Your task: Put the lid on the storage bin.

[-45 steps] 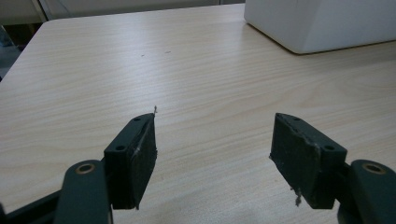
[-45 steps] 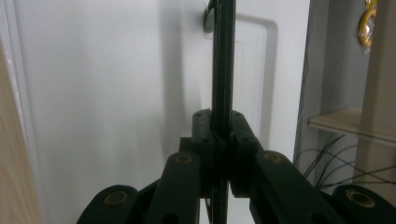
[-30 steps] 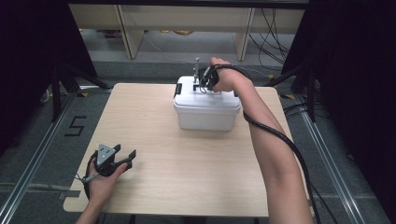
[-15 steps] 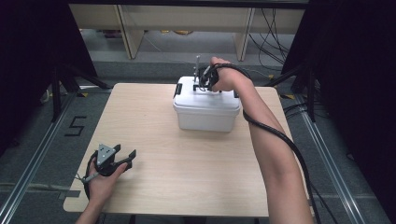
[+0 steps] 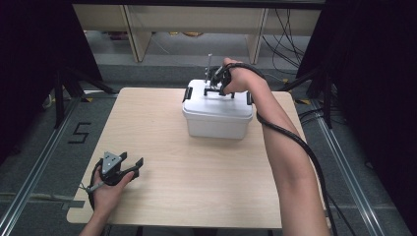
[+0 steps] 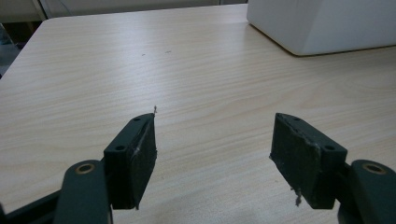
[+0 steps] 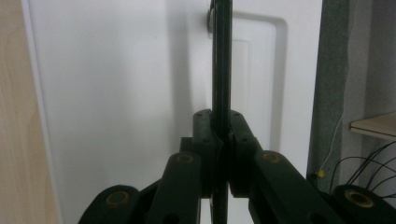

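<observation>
right gripper (image 5: 218,82) jaws clamped on the dark handle (image 7: 220,70) of the white lidded box (image 5: 216,115), box at the far middle of the table (image 5: 162,147), left gripper (image 5: 129,166) jaws wide apart, holding nothing, resting at near left table edge

White box, black fittings, pale wood

The box (image 5: 216,118) is plain white with black side latches (image 5: 187,93) and a black handle (image 7: 221,60); both tongs (image 6: 219,154) (image 7: 220,135) are black; the worktop (image 5: 162,147) shows light beige wood grain.
</observation>
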Demonstrator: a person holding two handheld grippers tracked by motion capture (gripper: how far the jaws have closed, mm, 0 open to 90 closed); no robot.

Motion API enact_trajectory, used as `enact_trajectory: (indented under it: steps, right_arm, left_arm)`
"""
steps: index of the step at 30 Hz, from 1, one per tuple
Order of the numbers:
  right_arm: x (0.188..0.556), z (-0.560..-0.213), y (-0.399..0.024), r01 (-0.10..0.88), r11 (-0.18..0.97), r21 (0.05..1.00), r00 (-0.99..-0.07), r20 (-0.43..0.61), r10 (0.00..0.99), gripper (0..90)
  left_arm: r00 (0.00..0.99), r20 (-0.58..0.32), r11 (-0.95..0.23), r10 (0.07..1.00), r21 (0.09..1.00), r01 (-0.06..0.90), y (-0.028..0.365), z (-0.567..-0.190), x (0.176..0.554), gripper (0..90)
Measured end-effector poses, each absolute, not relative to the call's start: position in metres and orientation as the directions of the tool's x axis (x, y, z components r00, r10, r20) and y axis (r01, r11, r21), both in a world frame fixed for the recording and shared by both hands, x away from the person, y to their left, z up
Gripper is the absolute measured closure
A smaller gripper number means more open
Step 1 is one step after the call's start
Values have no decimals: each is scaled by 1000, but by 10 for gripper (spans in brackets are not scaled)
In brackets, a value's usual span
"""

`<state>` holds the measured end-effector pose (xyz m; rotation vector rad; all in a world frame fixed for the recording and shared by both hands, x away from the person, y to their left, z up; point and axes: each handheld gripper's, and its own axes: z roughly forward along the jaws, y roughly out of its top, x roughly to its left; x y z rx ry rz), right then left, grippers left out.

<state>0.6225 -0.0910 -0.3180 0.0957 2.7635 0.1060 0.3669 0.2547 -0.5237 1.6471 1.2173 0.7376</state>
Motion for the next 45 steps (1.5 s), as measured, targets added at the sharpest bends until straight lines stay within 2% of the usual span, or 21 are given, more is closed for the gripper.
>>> enact_trajectory:
  steps: [7, 8, 9, 12, 13, 15, 17, 18, 19, 20, 21, 22, 23, 24, 26, 28, 30, 31, 32, 41, 45]
  right_arm:
    - [625, -323, -89, 40, 995, 88, -932, -355, 69, 842]
    - [622, -323, -89, 93, 990, 101, -929, -350, 123, 836]
    - [623, -323, -90, 86, 991, 107, -926, -359, 119, 826]
    - [625, -328, -94, 114, 985, 128, -912, -379, 155, 735]
    - [628, -333, -97, 84, 990, 116, -916, -383, 123, 706]
    - [625, -334, -99, 95, 985, 143, -910, -389, 144, 668]
    - [623, -331, -103, 109, 967, 229, -899, -393, 195, 609]
    - [619, -327, -104, 151, 952, 267, -890, -383, 249, 579]
    - [619, -324, -105, 140, 951, 275, -890, -386, 242, 556]
    - [610, -322, -107, 229, 928, 295, -868, -369, 332, 530]
    - [615, -319, -109, 150, 944, 293, -885, -386, 260, 499]
    - [607, -317, -110, 217, 927, 305, -871, -367, 325, 481]
    - [606, -316, -112, 203, 930, 306, -881, -358, 310, 474]
    - [599, -313, -113, 237, 917, 319, -868, -355, 348, 471]
    - [597, -309, -118, 173, 914, 367, -878, -364, 312, 458]
    - [590, -307, -122, 199, 887, 418, -876, -331, 352, 450]
    - [586, -305, -131, 171, 886, 432, -876, -345, 337, 443]
    - [582, -306, -134, 216, 869, 445, -867, -323, 381, 441]
    - [579, -306, -139, 200, 869, 453, -867, -331, 372, 439]
    - [537, -323, -179, 297, 743, 600, -816, -244, 523, 449]
    - [507, -342, -200, 326, 637, 698, -785, -176, 594, 457]
  left_arm:
    - [330, -62, -74, 942, 920, 385, 255, -524, 367, 306]
    - [329, -60, -76, 942, 919, 386, 255, -524, 367, 305]
    - [330, -58, -77, 942, 921, 382, 255, -524, 367, 306]
    - [331, -61, -74, 942, 921, 383, 254, -524, 367, 306]
    - [329, -60, -74, 942, 922, 380, 255, -524, 366, 305]
    - [328, -64, -71, 942, 921, 382, 255, -524, 367, 305]
    - [330, -64, -74, 942, 918, 389, 255, -524, 367, 305]
    - [329, -60, -77, 943, 918, 388, 255, -524, 367, 305]
    - [326, -59, -76, 943, 919, 387, 255, -524, 367, 306]
    - [327, -55, -81, 943, 918, 389, 254, -524, 367, 306]
    - [328, -53, -84, 943, 918, 389, 254, -524, 367, 306]
    - [328, -53, -84, 943, 918, 389, 254, -524, 367, 306]
    - [327, -54, -83, 944, 918, 389, 254, -524, 367, 306]
    - [327, -54, -82, 944, 918, 389, 254, -524, 367, 306]
    - [324, -58, -76, 944, 919, 386, 254, -524, 366, 306]
    - [324, -57, -78, 944, 918, 388, 254, -523, 366, 305]
    - [326, -53, -80, 944, 920, 384, 254, -524, 367, 305]
    - [327, -53, -80, 944, 921, 380, 254, -524, 367, 305]
    - [325, -50, -84, 944, 918, 387, 254, -523, 366, 305]
    - [321, -48, -83, 946, 920, 384, 254, -524, 367, 306]
    - [319, -47, -84, 946, 919, 386, 254, -524, 367, 306]
